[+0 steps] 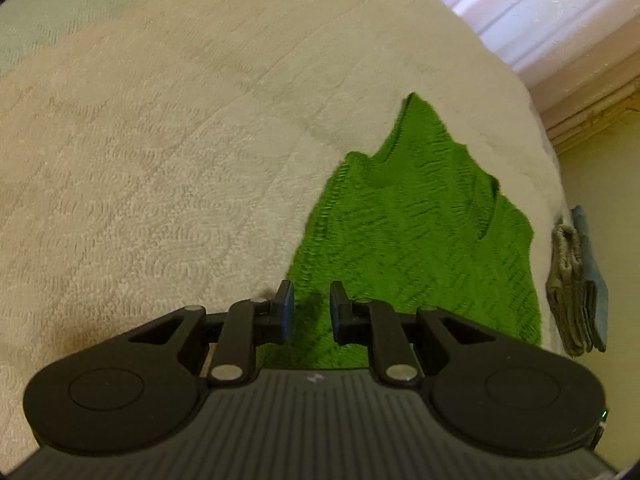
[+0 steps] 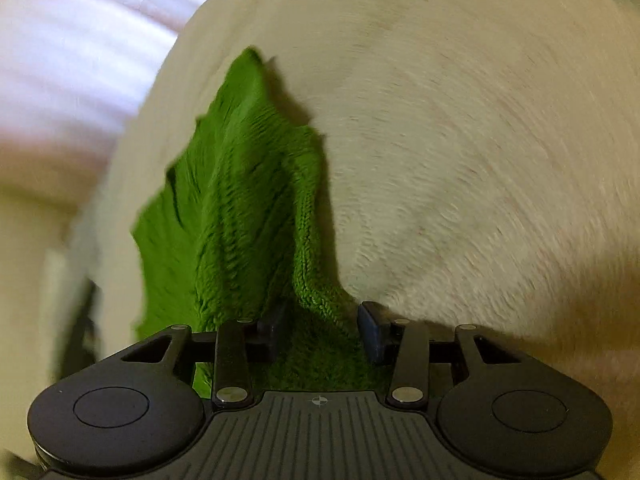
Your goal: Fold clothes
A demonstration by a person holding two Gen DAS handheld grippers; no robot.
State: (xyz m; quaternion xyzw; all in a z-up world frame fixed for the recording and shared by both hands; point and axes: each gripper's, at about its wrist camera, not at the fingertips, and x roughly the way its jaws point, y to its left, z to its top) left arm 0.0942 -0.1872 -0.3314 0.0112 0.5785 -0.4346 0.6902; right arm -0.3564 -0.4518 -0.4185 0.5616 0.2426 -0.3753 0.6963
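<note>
Cream, textured bedding (image 1: 180, 160) covers the broad surface on which everything lies, and a bright green knitted garment (image 1: 420, 232) is spread over its right part as the left wrist camera sees it. The knit is coarse, with visible rows of stitches, and it rises into uneven peaks and folds rather than lying flat; one dark crease curves down its right side. In the right wrist view the same green garment (image 2: 240, 200) climbs in a ridged fold toward the camera, its thick ribbed edge running down to the fingers.

The left gripper (image 1: 311, 310) hovers over the near edge of the garment with its blue-padded fingers (image 1: 286, 308) apart and a clear gap between them; no cloth sits in that gap. The right gripper (image 2: 322, 330) also has its fingers spread, and a bunch of green knit lies between them, though the picture is blurred and I cannot tell whether either pad touches it.

Past the garment, at the right edge of the bedding, a small stack of folded cloths (image 1: 576, 284) in grey and blue stands apart from the green knit. Beyond the bed a pale striped curtain (image 1: 540, 12) hangs in the upper right, with a yellowish floor (image 1: 608, 168) below it.
</note>
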